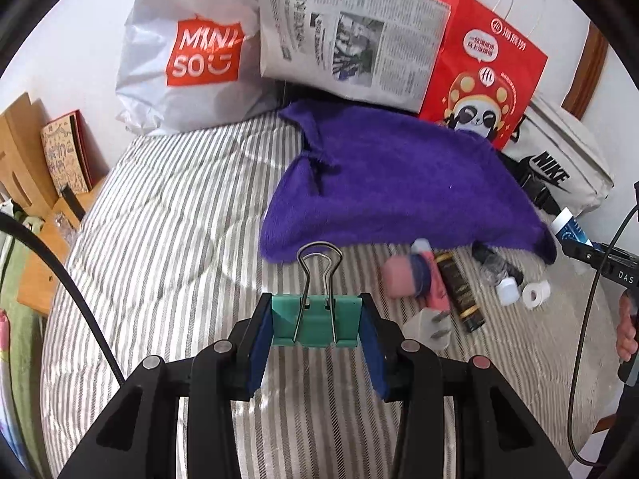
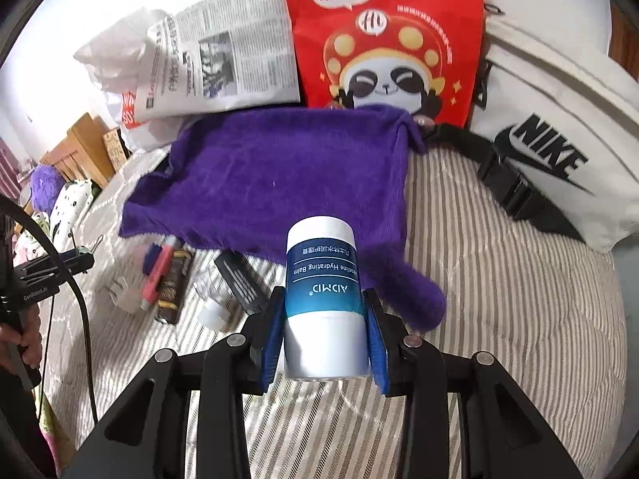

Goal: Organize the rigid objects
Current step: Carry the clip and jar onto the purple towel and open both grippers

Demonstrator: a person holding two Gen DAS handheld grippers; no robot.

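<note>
My left hand-held gripper (image 1: 317, 329) pinches a teal metal binder clip w/ wire handles (image 1: 315, 321), blue pads pressed on both its sides, clip held off the striped grey-white bedspread (image 1: 159, 239), just in front of the purple fuzzy towel (image 1: 399, 191). My right hand-held gripper (image 2: 325, 337) is clamped on a white cylindrical balm bottle w/ blue label (image 2: 321, 291), also clear of the bed, over the towel's near right corner.

Progress: early, I'd say. Two items are in hand; nothing visibly sorted yet. Still loose at the towel's near edge: pink-and-blue utility knife (image 1: 427, 279), dark brown tube w/ gold print (image 1: 459, 291), white plug adapter (image 1: 427, 327), small white tape roll (image 1: 535, 293), clear bottle w/ white cap (image 1: 503, 279), black rectangular block (image 2: 239, 279). A blurred pink round thing by the knife — can't tell what it is.

Behind the towel: white Miniso plastic bag (image 1: 191, 60), newspaper-print bag (image 1: 351, 40), red paper bag w/ panda (image 1: 479, 68); to the towel's right, white Nike pouch (image 2: 559, 139). Prob. destinations, but which one takes what I can't tell.
</note>
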